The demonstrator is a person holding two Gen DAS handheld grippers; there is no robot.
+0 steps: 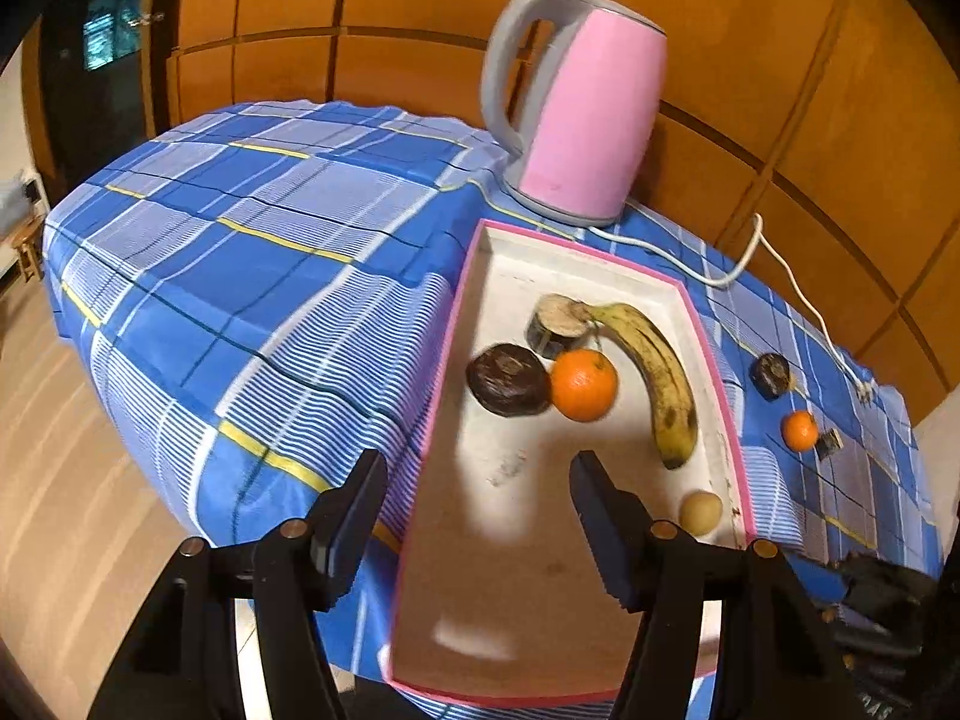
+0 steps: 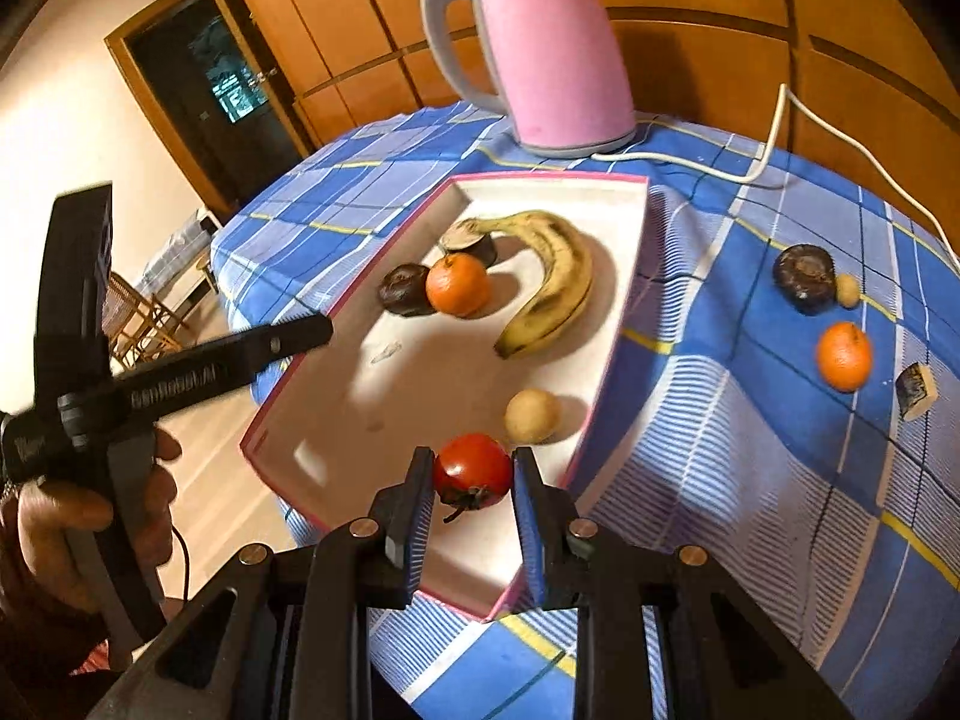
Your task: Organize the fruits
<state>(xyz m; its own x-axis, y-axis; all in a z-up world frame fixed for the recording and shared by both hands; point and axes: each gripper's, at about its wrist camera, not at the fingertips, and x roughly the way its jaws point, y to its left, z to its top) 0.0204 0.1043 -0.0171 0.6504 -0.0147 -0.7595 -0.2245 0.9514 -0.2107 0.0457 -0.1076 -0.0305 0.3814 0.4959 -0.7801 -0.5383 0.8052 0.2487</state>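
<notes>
Gripping a tomato (image 2: 472,471) seen only from the right wrist, right fingers (image 2: 528,498) clench; left fingers (image 1: 360,504) spread, empty.

White lettering on left gripper (image 2: 180,384) arm, too blurred to read

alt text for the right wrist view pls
The right tool grips a red tomato over the near end of a pink-rimmed tray holding a banana, an orange and other fruit. Behind stands a pink kettle on the blue plaid tablecloth.
</notes>
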